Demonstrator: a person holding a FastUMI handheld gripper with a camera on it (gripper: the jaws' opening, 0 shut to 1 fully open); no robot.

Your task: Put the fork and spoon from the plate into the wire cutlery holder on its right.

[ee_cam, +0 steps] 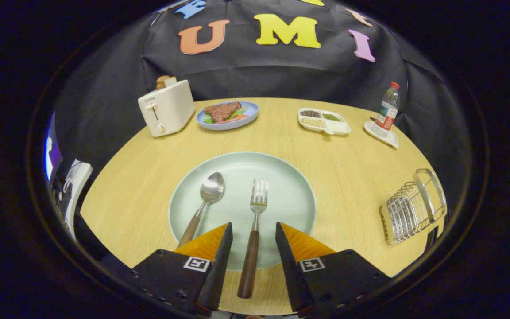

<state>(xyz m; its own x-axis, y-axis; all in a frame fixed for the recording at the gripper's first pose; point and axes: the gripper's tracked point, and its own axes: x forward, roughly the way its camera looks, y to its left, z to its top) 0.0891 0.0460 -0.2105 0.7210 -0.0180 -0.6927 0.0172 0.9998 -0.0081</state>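
Gripper view has your tongs spread wide open and gripping nothing, with the fork lying right down the gap between the two fingers, its wooden handle pointing back at you and hanging off the near rim of the plate. The spoon sits just left of the fork on the same plate, handle passing under your left finger, and the wire holder is well off to the right on the table.
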